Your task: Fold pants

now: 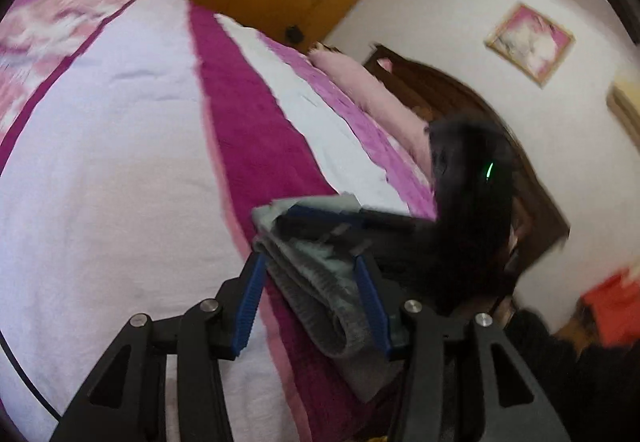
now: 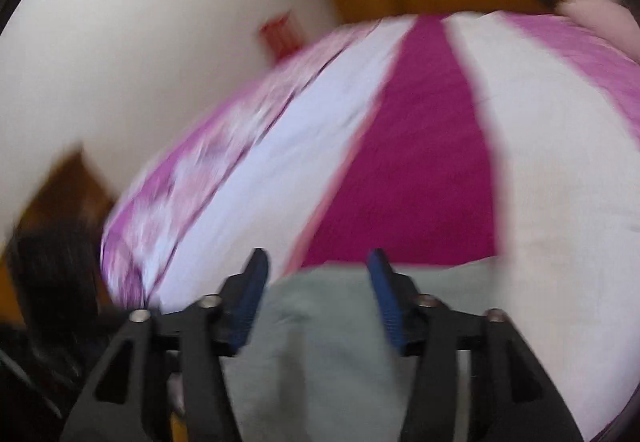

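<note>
Left gripper [image 1: 310, 294] clamped around folded grey pants [image 1: 320, 282] over pink-striped bedspread [image 1: 120, 162].

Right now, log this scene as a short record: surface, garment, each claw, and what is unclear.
surface: bed with white, magenta and pink striped cover
garment: grey pants, folded into a thick bundle, lying on the cover
left claw: fingers either side of the bundle's rolled edge; grip not certain
right claw: jaws apart above the grey fabric, pads not pressing it
also seen: right claw reaching over the bundle in the left wrist view
unclear: right wrist view is motion-blurred
</note>
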Demonstrator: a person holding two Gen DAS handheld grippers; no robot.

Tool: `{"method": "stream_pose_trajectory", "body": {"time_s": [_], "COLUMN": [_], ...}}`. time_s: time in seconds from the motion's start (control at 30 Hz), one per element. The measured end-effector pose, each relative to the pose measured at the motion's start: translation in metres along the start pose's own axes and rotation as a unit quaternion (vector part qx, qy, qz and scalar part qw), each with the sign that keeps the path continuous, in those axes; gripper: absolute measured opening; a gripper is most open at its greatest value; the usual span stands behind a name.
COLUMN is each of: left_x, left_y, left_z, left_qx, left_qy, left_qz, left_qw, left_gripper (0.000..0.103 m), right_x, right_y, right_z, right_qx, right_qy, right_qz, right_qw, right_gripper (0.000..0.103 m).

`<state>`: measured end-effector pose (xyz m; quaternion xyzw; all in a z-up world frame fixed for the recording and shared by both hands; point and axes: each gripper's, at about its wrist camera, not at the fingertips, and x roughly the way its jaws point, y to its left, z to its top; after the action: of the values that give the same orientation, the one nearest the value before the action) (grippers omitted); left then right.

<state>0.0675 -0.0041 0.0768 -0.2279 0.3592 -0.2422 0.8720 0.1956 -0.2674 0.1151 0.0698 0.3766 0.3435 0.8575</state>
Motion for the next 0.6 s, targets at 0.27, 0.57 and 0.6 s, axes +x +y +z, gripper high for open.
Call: {"method": "stream_pose_trajectory", "body": {"time_s": [0.27,0.57,0.6], "left_x": [0.055,0.043,0.042], "left_y": [-0.024,-0.033,-0.036], "left_z": [-0.013,-0.043,-0.045], "left_qx": [0.011,-0.035,-0.018], "left_qy": [0.091,0.113,0.108], "left_qz": [-0.006,-0.012,-0.006], "left_qw": [0.9957,0.9928,0.9940], "left_gripper": [0.058,0.061,0.061], "right_x": [0.022,0.036,0.042], "right_y": [-0.087,-0.081,-0.079], "right_z": [-0.015,-0.013,-0.013], "right_qx": [0.139,0.135,0.136], "right_qy": [0.077,0.081,0.086], "right_qz": [-0.037,-0.033,-0.039], "right_qw": [0.987,0.987,0.986], "right_gripper": [0.041,0.019,0.019]}}
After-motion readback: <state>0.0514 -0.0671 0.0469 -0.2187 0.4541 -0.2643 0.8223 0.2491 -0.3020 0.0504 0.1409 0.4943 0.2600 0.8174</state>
